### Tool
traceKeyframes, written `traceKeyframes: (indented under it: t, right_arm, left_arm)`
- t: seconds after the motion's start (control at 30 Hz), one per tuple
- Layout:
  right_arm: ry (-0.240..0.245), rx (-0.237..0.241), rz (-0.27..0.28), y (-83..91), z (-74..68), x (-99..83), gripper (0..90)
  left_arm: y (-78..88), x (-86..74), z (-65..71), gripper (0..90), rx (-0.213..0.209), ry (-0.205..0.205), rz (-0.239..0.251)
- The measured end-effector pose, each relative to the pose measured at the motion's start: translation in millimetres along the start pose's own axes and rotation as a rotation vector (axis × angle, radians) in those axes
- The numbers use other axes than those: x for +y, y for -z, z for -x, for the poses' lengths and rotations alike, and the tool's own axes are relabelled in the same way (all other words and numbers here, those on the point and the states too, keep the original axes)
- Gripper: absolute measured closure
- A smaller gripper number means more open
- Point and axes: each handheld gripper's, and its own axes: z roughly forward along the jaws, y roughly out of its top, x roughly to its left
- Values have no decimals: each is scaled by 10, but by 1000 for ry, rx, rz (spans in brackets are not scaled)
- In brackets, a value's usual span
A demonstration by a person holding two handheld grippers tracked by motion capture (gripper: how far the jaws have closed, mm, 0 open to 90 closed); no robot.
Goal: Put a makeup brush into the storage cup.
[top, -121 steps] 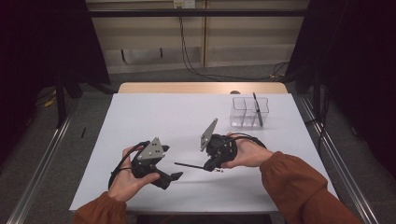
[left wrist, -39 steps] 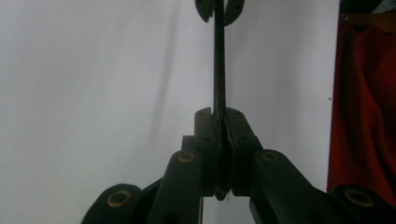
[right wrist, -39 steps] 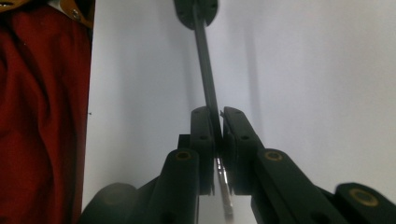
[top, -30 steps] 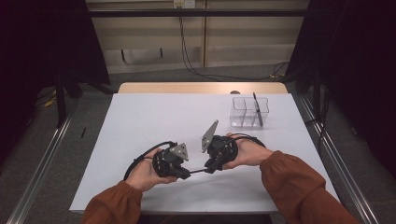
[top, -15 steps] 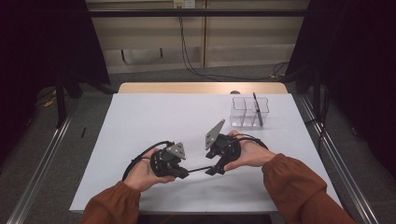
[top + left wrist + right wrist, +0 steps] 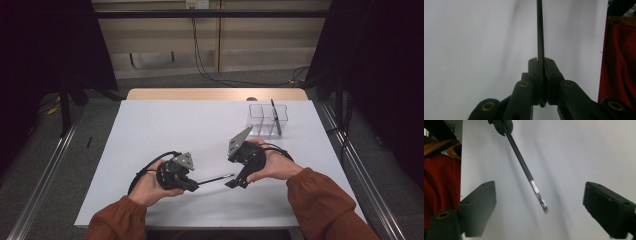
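A thin dark rod (image 6: pixel 216 179) with a shiny tip lies almost level just above the white table (image 6: pixel 200 125), between my two grippers. My left gripper (image 6: pixel 192 184) is shut on one end of it. In the left gripper view the rod (image 6: pixel 540 30) runs straight out from the closed pads of that gripper (image 6: pixel 541 62). My right gripper (image 6: pixel 234 182) has just been opening and now stands open. In the right gripper view the rod's free tip (image 6: pixel 526 171) hangs between the wide-set pads of that gripper (image 6: pixel 540 195), touching neither. The left gripper (image 6: pixel 501 123) shows at the top of that view.
A clear divided box (image 6: pixel 256 120) stands at the back right of the table with another dark stick (image 6: pixel 275 116) leaning in it. The person's orange sleeves come in from the bottom edge. Metal rails run along both sides of the table.
My left gripper came in from the left and closed on the rod that the right one held. The right jaws then opened off it and drew slightly to the right.
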Motion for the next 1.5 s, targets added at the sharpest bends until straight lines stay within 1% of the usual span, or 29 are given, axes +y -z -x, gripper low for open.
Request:
traceKeyframes:
  t: [0.1, 0.23, 0.3, 0.33, 0.37, 0.43, 0.5, 0.53, 0.57, 0.6, 0.63, 0.67, 0.73, 0.77, 0.8, 0.83, 0.87, 0.9, 0.97, 1.07, 1.13, 1.17, 1.2, 1.23, 1.27, 1.37, 1.47, 1.5]
  right_arm:
    - [-17, -9, 10, 28, 14, -45, 64]
    - [-33, -16, 29, 76, 12, -87, 51]
    - [-37, -18, 38, 96, 9, -106, 49]
    - [-39, -22, 46, 108, 9, -121, 45]
    - [-46, -23, 50, 114, 3, -130, 45]
    - [-51, -30, 56, 126, -6, -161, 38]
    - [-59, -44, 68, 134, -9, -199, 35]
    - [-66, -51, 71, 139, -11, -220, 31]
    - [-73, -56, 72, 141, -10, -235, 33]
    - [-80, -62, 68, 149, -8, -252, 37]
    - [-86, -65, 76, 162, -9, -275, 35]
    - [-89, -64, 90, 172, -8, -290, 32]
    - [-99, -62, 114, 202, -13, -331, 29]
    - [-102, -60, 119, 208, -16, -345, 40]
    - [-101, -48, 123, 217, -15, -365, 48]
    - [-101, -36, 123, 223, -13, -385, 36]
    - [-104, -36, 127, 223, -7, -406, 38]
    - [-103, -44, 127, 230, -1, -432, 55]
    - [-110, -45, 132, 245, 9, -474, 40]
    - [-131, -63, 155, 272, 21, -539, 52]
    - [-148, -83, 153, 267, 14, -582, 68]
    - [-149, -79, 149, 263, 13, -598, 68]
    - [-157, -75, 141, 256, 6, -616, 68]
    - [-154, -89, 138, 250, -11, -638, 69]
    - [-157, -88, 142, 251, -18, -645, 69]
    - [-154, -85, 156, 253, -47, -679, 65]
    - [-164, -101, 182, 252, -78, -716, 61]
    - [-168, -103, 187, 251, -82, -726, 60]
  left_arm:
    - [16, -35, -3, 854, 1, 8, 3]
    - [45, -89, -24, 854, -1, 16, 15]
    - [67, -122, -27, 854, 2, 29, 30]
    - [76, -132, -30, 853, 4, 29, 35]
    - [87, -151, -25, 853, 3, 43, 54]
    - [111, -176, -26, 853, 11, 55, 74]
    - [135, -212, -29, 853, 15, 63, 91]
    - [148, -226, -35, 853, 15, 59, 89]
    - [157, -252, -40, 854, 11, 71, 102]
    - [161, -280, -38, 853, 18, 92, 117]
    - [170, -297, -49, 853, 20, 85, 113]
    - [170, -315, -46, 854, 22, 102, 128]
    - [175, -339, -50, 854, 23, 103, 124]
    - [174, -346, -48, 853, 26, 103, 127]
    - [174, -352, -42, 854, 21, 110, 132]
    - [181, -357, -42, 853, 25, 101, 125]
    - [181, -366, -29, 853, 28, 108, 136]
    - [190, -375, -27, 853, 29, 107, 138]
    - [209, -396, -26, 853, 31, 105, 141]
    - [232, -442, -28, 853, 34, 121, 161]
    - [243, -478, -36, 853, 36, 125, 169]
    - [238, -498, -34, 853, 28, 137, 179]
    - [245, -519, -32, 853, 34, 141, 181]
    - [252, -525, -38, 853, 36, 134, 179]
    - [260, -536, -34, 853, 38, 148, 194]
    - [312, -567, -35, 853, 44, 157, 229]
    - [342, -595, -46, 854, 55, 162, 259]
    - [344, -599, -48, 854, 52, 162, 263]
